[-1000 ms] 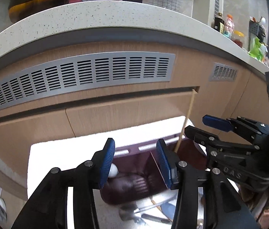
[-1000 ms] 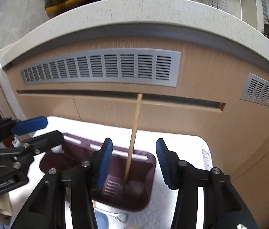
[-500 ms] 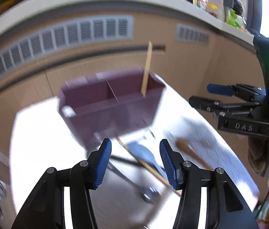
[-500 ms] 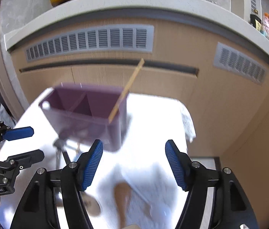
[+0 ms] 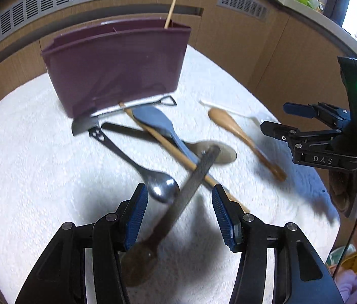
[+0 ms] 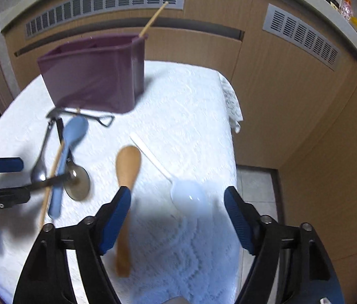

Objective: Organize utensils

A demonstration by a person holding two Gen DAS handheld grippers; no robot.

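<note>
Right gripper (image 6: 177, 217) over near right of the white cloth (image 6: 191, 106), jaws opening, nothing between the pads. White plastic spoon (image 6: 187, 196) lies just ahead in the gap, bowl near, handle running far-left. Wooden spoon (image 6: 127, 167) passes by its left finger.

Left gripper (image 5: 179, 212) parted, empty, above the crossed pile; dark flat-handled spoon (image 5: 191, 179) runs near-left to far-right between its fingers, not pinched.

Purple caddy (image 6: 94, 78) stands far left, one chopstick (image 6: 153, 20) inside. Right is nearer the white spoon.
</note>
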